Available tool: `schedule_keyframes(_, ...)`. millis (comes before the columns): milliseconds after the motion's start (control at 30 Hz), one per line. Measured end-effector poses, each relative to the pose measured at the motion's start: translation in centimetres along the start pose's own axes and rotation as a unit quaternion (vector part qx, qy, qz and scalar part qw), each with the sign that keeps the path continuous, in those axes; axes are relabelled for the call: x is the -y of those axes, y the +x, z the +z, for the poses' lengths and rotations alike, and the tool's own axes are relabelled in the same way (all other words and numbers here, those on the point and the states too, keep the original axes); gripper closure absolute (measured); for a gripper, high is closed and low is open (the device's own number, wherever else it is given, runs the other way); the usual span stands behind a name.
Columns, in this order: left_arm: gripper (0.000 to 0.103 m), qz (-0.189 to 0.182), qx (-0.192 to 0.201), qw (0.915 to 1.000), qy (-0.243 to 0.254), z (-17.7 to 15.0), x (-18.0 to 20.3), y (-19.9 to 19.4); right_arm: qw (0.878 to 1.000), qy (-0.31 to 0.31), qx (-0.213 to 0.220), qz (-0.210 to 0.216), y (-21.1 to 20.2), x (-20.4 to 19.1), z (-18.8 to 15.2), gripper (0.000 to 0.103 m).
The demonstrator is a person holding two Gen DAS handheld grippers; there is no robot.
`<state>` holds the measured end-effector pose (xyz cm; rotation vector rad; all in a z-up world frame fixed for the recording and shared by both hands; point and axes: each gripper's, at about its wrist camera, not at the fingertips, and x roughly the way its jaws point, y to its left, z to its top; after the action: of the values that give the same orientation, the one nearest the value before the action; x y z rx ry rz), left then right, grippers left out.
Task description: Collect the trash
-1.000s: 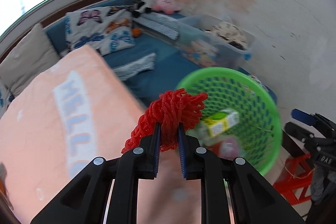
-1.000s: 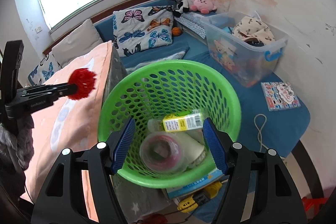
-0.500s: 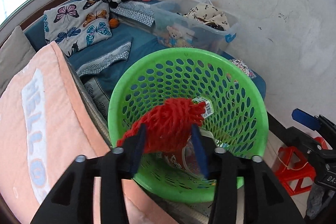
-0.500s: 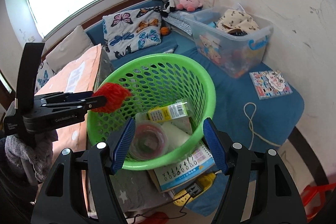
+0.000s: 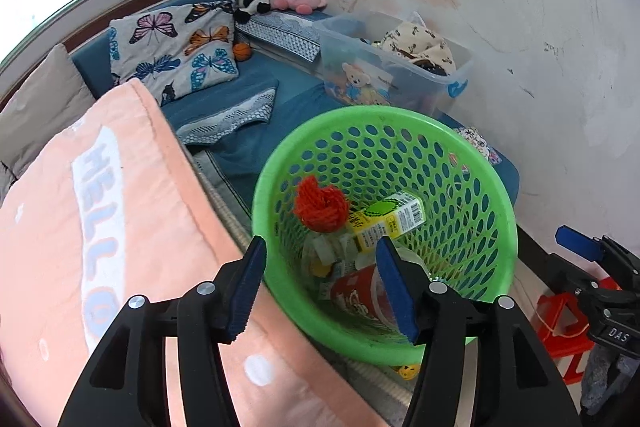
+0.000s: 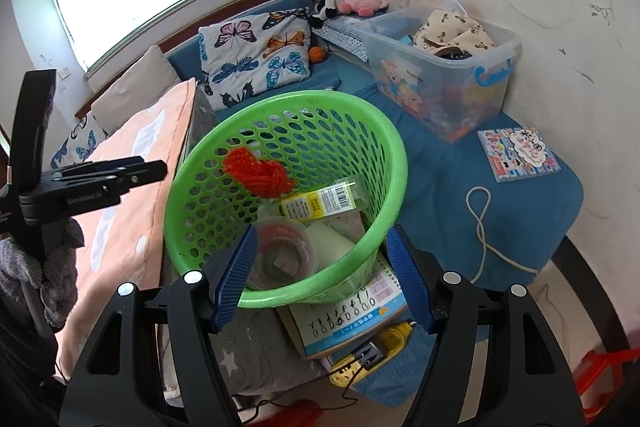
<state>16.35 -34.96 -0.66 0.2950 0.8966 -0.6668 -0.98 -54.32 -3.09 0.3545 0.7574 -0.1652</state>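
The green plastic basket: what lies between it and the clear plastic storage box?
Only bare blue mattress cover between green plastic basket and clear plastic storage box, in the right wrist view.

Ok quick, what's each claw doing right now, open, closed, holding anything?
Left claw: open, just released; the red yarn bundle is inside the green plastic basket.
Right claw: open, empty, straddling the basket's near rim.

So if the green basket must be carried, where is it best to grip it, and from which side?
Probably the thick rolled rim of the green basket, on the near side facing the right gripper. That stretch is unobstructed, while the peach blanket crowds the far-left wall. One jaw inside, one outside.
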Motion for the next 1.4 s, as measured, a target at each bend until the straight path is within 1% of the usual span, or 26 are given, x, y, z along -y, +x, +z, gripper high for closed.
schedule_keyframes(167,0.039,0.0,0.007,0.9999,-0.011,-0.4,-1.0,-0.9,1.0,-0.012,-0.001,-0.001,-0.2,-0.8,0.3,0.035)
schedule_keyframes(267,0.037,0.001,0.011,0.9998,-0.019,-0.9,-1.8,-1.6,1.0,-0.023,0.0,0.003,-0.3,-1.7,0.5,0.034)
schedule_keyframes(367,0.029,0.01,0.02,0.9993,-0.03,-1.5,-2.9,-2.6,0.999,-0.037,0.0,0.009,-0.2,-3.0,0.7,0.033)
schedule_keyframes(433,0.027,0.014,0.025,0.9989,-0.036,-1.8,-3.7,-3.3,0.999,-0.048,-0.001,0.015,-0.1,-4.2,0.7,0.033)
schedule_keyframes(600,0.018,0.038,0.04,0.9968,-0.057,-3.0,-6.1,-5.3,0.996,-0.077,-0.002,0.034,0.3,-7.2,0.6,0.03)
schedule_keyframes(800,0.014,0.066,0.044,0.9945,-0.068,-4.5,-7.9,-6.6,0.994,-0.099,-0.003,0.047,0.9,-9.9,0.5,0.027)
schedule_keyframes(1000,0.011,0.09,0.043,0.9924,-0.072,-5.7,-9.0,-7.1,0.993,-0.109,-0.009,0.048,1.4,-11.1,0.3,0.024)
schedule_keyframes(1233,0.009,0.117,0.044,0.9878,-0.093,-7.2,-10.5,-8.1,0.99,-0.136,-0.001,0.031,1.3,-13.0,-0.3,0.012)
schedule_keyframes(1400,0.008,0.141,0.046,0.984,-0.099,-8.2,-11.1,-9.0,0.988,-0.15,-0.003,0.029,1.6,-14.4,-0.9,0.007)
